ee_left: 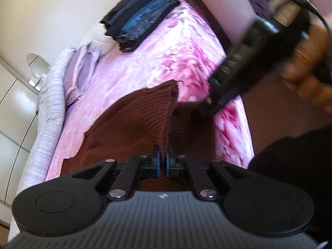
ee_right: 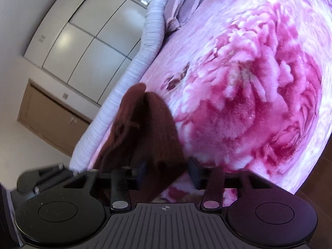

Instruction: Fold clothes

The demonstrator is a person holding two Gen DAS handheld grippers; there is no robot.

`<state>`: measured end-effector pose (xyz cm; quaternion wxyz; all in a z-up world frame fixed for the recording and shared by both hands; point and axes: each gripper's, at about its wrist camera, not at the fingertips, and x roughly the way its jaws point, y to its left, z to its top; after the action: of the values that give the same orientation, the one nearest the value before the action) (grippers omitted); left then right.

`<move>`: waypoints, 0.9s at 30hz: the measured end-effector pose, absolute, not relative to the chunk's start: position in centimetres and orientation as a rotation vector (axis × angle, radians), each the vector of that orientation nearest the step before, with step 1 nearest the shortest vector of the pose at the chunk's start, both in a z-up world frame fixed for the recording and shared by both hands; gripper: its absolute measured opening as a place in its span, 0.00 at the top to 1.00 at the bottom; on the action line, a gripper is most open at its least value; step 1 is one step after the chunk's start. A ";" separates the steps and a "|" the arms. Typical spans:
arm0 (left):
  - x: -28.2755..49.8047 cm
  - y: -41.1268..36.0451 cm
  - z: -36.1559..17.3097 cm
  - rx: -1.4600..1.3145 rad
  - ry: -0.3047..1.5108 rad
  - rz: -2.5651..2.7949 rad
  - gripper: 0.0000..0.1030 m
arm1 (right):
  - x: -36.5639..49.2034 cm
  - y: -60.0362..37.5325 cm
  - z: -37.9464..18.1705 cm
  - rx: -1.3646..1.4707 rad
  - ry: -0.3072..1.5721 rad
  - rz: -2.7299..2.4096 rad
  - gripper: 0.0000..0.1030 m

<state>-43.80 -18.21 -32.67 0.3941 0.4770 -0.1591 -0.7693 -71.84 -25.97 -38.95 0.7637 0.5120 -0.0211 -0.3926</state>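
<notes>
A dark brown knitted garment (ee_left: pixel 132 116) lies partly lifted on the pink floral blanket (ee_left: pixel 166 47). My left gripper (ee_left: pixel 162 154) is shut on a raised fold of its ribbed edge. In the left wrist view my right gripper (ee_left: pixel 213 103) comes in blurred from the upper right, held by a hand (ee_left: pixel 307 68), with its tip at the garment's far edge. In the right wrist view the right gripper (ee_right: pixel 168 171) stands open, its fingers (ee_right: pixel 194 173) wide apart, and a bunched part of the brown garment (ee_right: pixel 145 128) passes between them.
A stack of folded dark and blue clothes (ee_left: pixel 141 18) sits at the far end of the bed. Lilac pillows (ee_left: pixel 81 72) and a pale ruffled bed edge (ee_left: pixel 49 108) lie to the left. White cupboard doors (ee_right: pixel 83 37) stand beyond; brown floor (ee_left: pixel 269 112) shows on the right.
</notes>
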 end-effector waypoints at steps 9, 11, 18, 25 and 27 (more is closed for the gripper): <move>-45.3 -17.6 -34.2 1.279 -0.473 -1.958 0.96 | -73.2 -26.4 -38.3 1.111 -0.070 -0.908 0.96; -45.3 -17.9 -34.3 1.277 -0.434 -1.966 0.95 | -73.1 -26.8 -38.3 1.118 -0.066 -0.896 0.96; -44.3 -16.5 -33.2 1.211 -0.319 -2.055 0.75 | -74.4 -26.2 -37.8 1.127 -0.107 -0.967 0.70; -39.7 -14.1 -30.8 1.051 -0.245 -1.963 0.73 | -72.6 -27.6 -37.2 1.048 0.012 -0.996 0.51; -37.8 -14.1 -30.4 1.017 -0.193 -1.917 0.71 | -72.1 -27.9 -37.0 1.025 0.046 -1.003 0.51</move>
<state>-37.78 -14.06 -30.41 0.4631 0.4138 -0.0785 -0.7798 -72.11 -27.94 -37.04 0.7534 0.4696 0.0209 -0.4597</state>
